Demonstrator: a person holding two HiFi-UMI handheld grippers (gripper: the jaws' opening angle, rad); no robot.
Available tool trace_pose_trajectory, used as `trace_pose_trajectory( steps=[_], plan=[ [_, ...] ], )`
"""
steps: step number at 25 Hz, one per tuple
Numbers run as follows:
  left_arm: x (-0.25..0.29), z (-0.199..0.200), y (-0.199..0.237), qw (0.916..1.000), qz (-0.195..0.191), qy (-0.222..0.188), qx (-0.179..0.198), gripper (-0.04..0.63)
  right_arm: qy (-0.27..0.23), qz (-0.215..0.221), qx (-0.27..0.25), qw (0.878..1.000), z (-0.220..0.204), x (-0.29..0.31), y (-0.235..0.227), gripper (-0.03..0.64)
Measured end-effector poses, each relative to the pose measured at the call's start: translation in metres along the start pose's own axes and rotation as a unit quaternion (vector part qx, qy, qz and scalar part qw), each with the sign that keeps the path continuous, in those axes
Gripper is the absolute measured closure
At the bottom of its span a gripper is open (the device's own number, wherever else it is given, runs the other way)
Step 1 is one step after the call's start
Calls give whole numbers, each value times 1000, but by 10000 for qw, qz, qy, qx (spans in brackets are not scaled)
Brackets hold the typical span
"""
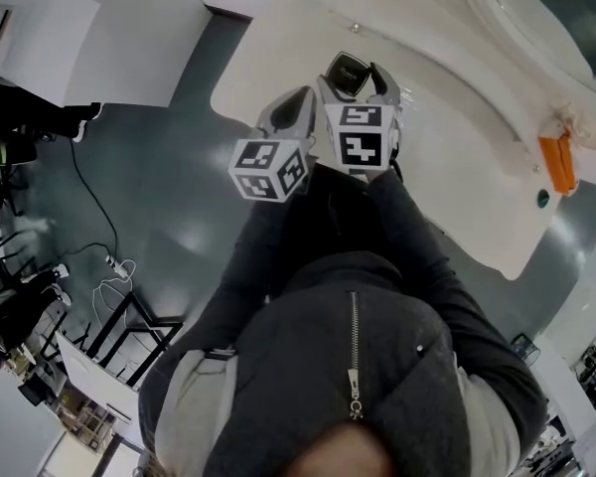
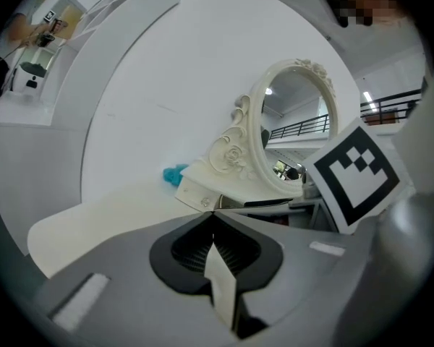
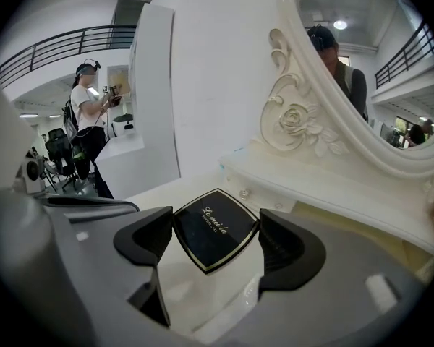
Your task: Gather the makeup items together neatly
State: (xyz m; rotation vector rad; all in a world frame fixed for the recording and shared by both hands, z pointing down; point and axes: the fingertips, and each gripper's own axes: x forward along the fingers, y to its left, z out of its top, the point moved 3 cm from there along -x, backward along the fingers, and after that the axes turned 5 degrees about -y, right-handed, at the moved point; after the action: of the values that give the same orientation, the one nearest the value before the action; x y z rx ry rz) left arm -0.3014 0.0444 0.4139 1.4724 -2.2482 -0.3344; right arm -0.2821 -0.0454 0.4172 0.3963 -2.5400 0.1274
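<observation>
Closest to you, your dark zipped jacket point(image 1: 358, 366) fills the bottom of the head view, and both sleeves reach forward with the two tools side by side, their marker cubes almost touching. Your left gripper point(image 2: 213, 219) has its jaws pressed together with nothing between them. Your right gripper point(image 3: 215, 233) is clamped on the black compact point(image 3: 215, 228), a square case with a thin gold edge and gold script on its lid. It sits diagonally, one corner against each dark pad. From above, the compact shows between that tool's fingers, over the near part of the white dressing table point(image 1: 457, 157). Just past it is the cream drawer base with a small knob point(image 3: 244, 192), and above that the ornate oval mirror point(image 2: 296, 132) with carved roses on its frame. A small blue item point(image 2: 175, 173) lies on the table beside the mirror's base. An orange object point(image 1: 558, 163) rests well off to your right, near the table's edge. Farther back a person point(image 3: 94, 114) stands by a white counter
</observation>
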Motion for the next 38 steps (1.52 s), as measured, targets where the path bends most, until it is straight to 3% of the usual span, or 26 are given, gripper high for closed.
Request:
trace_pose_trajectory(
  steps=[8,20,28,38],
  plan=[
    [19,-18,-65,9971,-636,347,239,586,52,-361,276,9990,-26,-46,-54,238],
    [38,-47,-132,9853,-1378,835,576,586,153,-662,485,9965,-66,-98,-109,238],
    [47,-68,-156,9765,-1694,1086,773,586,168,-707,455,9963,-84,-117,-130,238],
    [54,-84,-162,9721,-1791,1256,844,586,474,-585,114,9971,-113,-117,-148,238]
  ],
)
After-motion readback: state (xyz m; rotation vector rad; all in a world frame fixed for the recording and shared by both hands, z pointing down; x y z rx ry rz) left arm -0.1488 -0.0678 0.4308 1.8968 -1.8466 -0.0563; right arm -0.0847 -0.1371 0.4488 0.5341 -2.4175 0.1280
